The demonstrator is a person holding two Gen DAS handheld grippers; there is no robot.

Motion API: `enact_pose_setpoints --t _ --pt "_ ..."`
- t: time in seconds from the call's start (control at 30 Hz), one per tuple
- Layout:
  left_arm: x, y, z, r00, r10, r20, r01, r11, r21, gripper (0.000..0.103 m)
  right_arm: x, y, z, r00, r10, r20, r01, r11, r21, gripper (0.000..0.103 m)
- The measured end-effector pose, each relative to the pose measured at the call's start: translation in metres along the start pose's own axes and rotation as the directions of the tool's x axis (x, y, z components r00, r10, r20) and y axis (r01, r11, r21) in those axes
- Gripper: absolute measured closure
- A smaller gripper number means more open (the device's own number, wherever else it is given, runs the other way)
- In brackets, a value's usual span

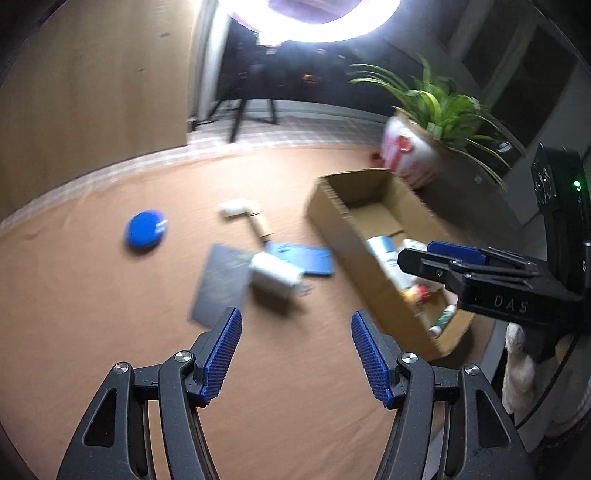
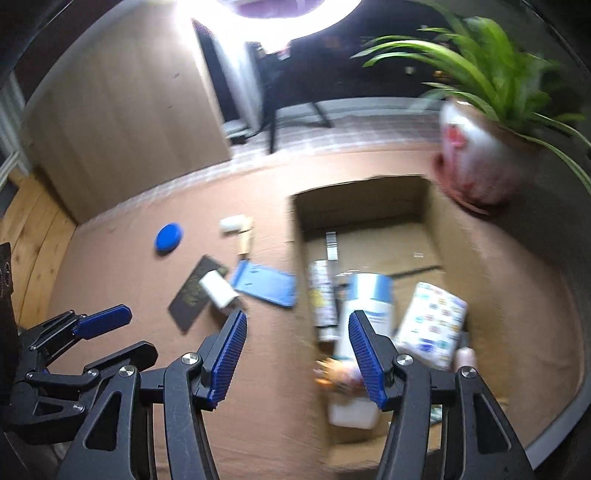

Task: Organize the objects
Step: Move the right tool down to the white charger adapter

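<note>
An open cardboard box point(image 1: 332, 210) point(image 2: 369, 192) lies on the brown table and holds several items, among them a white-and-blue bottle point(image 2: 365, 299) and a patterned packet point(image 2: 432, 325). Left of the box lie a white charger point(image 1: 273, 277) point(image 2: 219, 290) on a dark booklet point(image 1: 219, 282) point(image 2: 192, 299), a blue flat piece point(image 1: 306, 260) point(image 2: 266, 282), a white-headed wooden tool point(image 1: 243, 216) point(image 2: 238, 230) and a blue round lid point(image 1: 146, 230) point(image 2: 168, 237). My left gripper point(image 1: 295, 356) stands open and empty over bare table. My right gripper point(image 2: 297, 356) is open and empty above the box's left wall.
A potted plant point(image 1: 417, 147) point(image 2: 476, 155) in a white-and-red pot stands behind the box at the right. A wooden panel point(image 1: 92, 92) rises at the back left. A bright ring lamp point(image 1: 314, 18) glares overhead. The dark rounded table edge point(image 2: 554, 258) runs along the right.
</note>
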State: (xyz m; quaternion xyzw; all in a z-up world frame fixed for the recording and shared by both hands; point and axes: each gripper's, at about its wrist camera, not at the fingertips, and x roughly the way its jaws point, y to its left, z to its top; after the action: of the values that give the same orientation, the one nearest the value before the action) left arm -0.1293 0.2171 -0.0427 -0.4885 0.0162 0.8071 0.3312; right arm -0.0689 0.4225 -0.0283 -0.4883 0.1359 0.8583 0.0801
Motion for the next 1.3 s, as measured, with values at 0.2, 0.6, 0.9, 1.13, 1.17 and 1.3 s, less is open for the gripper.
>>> enact_pose_setpoints --t 0.2,0.6,0.9,1.13,1.17,1.3 --pt "-0.016 0.064 -0.026 0.999 0.049 0.004 -0.048 0.993 -0.107 0.037 0.035 0.039 0.010 0.996 0.029 -0.085 -0.035 0.997 -0.069 0.049" --pt "-0.033 0.138 -0.063 0.999 0.044 0.014 -0.039 0.971 -0.236 0.037 0.097 0.078 0.028 0.980 -0.025 -0.195 -0.002 0.991 -0.135 0.051" --pt "-0.036 0.151 -0.068 0.999 0.038 0.009 -0.034 0.965 -0.259 0.037 0.119 0.087 0.023 0.968 -0.089 -0.235 0.048 0.984 -0.174 0.071" --pt "-0.037 0.157 -0.075 0.999 0.040 -0.002 -0.039 0.963 -0.265 0.037 0.117 0.096 0.014 0.973 -0.055 -0.226 0.019 0.987 -0.158 0.078" --pt "-0.037 0.158 -0.076 0.999 0.040 -0.004 -0.040 0.963 -0.266 0.037 0.115 0.098 0.012 0.973 -0.042 -0.226 0.008 0.988 -0.152 0.078" --pt "-0.035 0.163 -0.082 0.999 0.045 -0.018 -0.048 0.960 -0.274 0.037 0.110 0.105 0.000 0.972 0.022 -0.234 -0.049 0.993 -0.107 0.079"
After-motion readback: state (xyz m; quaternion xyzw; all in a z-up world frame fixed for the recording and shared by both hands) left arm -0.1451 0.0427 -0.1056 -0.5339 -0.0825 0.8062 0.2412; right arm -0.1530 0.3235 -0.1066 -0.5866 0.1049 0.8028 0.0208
